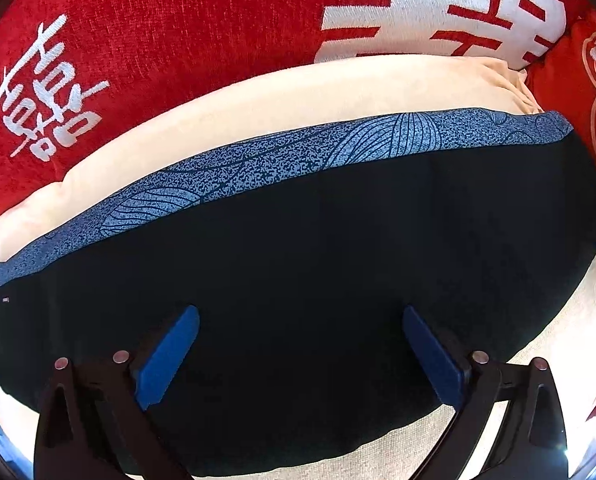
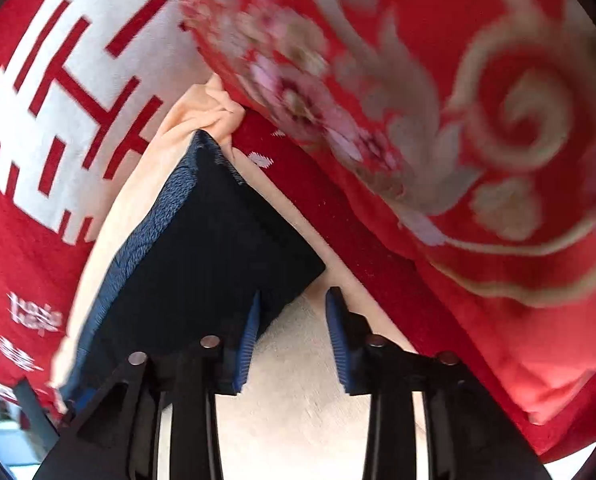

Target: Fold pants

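Smooth dark folded pants, speckled blue waistband, plush cream cushion, both grippers open

Matt black cloth pants, nubby red woven cushion, plush cream seat.

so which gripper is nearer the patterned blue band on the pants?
Hard to call; probably left. The left gripper hangs open over the pants, the blue band straight ahead. The right gripper sits open at the pants' corner, band off to its left.

Dark navy pants, folded flat into a compact slab; blue leaf-patterned band along far edge
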Motion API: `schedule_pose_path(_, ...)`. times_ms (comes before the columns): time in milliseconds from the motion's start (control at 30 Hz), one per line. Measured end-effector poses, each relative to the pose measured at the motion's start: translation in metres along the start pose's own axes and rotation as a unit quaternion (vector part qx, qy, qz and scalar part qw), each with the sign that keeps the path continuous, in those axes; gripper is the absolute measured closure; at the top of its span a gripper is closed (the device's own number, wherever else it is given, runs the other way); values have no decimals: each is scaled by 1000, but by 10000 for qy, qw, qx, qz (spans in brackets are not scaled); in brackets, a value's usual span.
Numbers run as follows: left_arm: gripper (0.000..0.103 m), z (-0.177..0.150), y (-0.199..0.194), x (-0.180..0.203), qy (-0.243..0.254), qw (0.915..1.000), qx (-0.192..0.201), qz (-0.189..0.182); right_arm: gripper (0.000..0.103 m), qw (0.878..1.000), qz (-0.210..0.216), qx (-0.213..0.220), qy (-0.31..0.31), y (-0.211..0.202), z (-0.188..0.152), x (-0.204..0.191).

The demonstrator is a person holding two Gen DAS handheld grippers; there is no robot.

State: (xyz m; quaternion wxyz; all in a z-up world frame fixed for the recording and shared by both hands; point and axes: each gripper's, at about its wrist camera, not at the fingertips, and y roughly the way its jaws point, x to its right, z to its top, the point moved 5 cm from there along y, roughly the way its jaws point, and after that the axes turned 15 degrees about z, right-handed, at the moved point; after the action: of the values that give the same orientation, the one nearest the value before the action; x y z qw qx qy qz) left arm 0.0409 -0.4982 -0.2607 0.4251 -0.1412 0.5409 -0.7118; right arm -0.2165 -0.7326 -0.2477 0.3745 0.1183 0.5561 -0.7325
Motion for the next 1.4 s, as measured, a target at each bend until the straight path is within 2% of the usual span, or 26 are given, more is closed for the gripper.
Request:
schedule_pose_path(133,0,0,2,0,-12,10000,-5,3,63,9982,-26,193,-566,-16,-11,-30)
schedule_pose_path(267,0,6,8,8,-41,10000,-85,19,55,9934,105,-96,-1139,11,-13,-60)
schedule_pose_path(367,0,7,10,10,-5,9999,-133,20,55,9920,-150,-259,-1227,38,-7,-55)
schedule_pose_path(433,0,9,9,11,39,9999,-145,65,56,9914,-138,-115,-1299,41,-2,-50)
schedule_pose_path(500,0,14,8,14,102,9998,-131,120,55,9925,-274,79,-1188,31,2,-50)
schedule_pose_path(567,0,16,7,17,181,9996,-94,182,54,9953,-196,194,-925,17,-1,-46)
schedule_pose_path(633,0,18,6,19,240,9994,-74,245,41,9968,-40,90,-792,7,-7,-45)
schedule_pose_path(667,0,19,6,21,275,9992,-58,281,40,9973,55,67,-732,2,-14,-44)
schedule_pose_path(733,0,22,3,26,362,9987,-13,371,39,9979,226,-41,-608,-2,-31,-43)
schedule_pose_path(967,0,31,0,33,519,9970,-47,578,39,9991,228,-312,-194,4,-77,-26)
schedule_pose_path(1167,0,34,-3,40,763,9941,47,768,38,9989,328,-273,-181,3,-80,-21)
schedule_pose_path(1400,0,37,-5,45,753,9942,36,763,37,9981,526,-264,-187,4,-79,-17)
